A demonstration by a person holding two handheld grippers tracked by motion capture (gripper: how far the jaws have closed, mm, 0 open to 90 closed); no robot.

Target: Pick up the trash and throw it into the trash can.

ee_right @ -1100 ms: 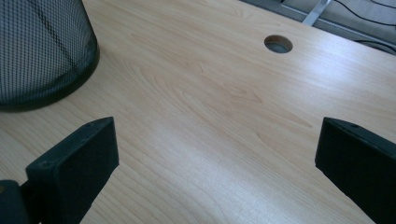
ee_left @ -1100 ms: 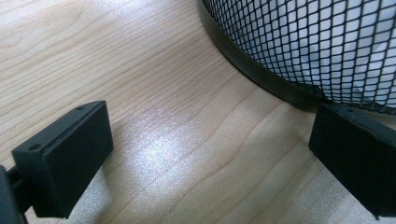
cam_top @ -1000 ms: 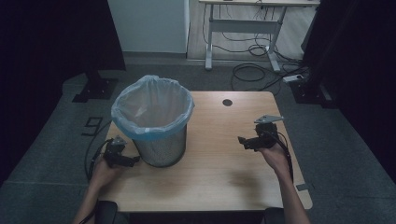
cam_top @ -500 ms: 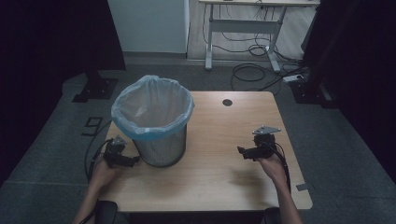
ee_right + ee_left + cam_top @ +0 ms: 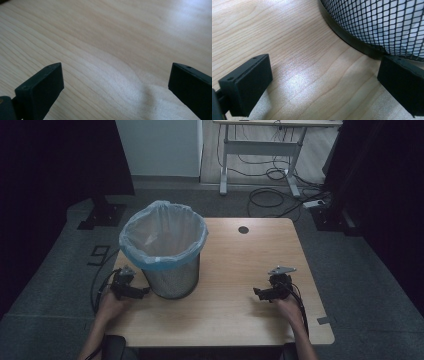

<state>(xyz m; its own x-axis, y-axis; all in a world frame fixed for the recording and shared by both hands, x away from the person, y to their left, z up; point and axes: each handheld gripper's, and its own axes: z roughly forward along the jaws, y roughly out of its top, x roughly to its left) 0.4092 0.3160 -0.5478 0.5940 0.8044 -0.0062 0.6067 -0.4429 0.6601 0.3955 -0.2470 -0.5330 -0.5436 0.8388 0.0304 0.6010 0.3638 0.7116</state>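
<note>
- Round black wire-mesh bin (image 5: 172, 270), lined with a translucent bag, stands at the left of the pale wood-grain surface (image 5: 240, 265).
- Left hand-held gripper (image 5: 134, 291) sits beside the bin's base, jaws spread wide.
- Right hand-held gripper (image 5: 265, 293) rests near right, likewise released.

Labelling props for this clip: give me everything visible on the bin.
The bin is a round black wire-mesh basket with a solid band at its base, standing upright on the left half of the wooden table. A pale blue bag lines it, folded over the rim. Its contents can't be made out. The left tongs sit open beside its base.
</note>
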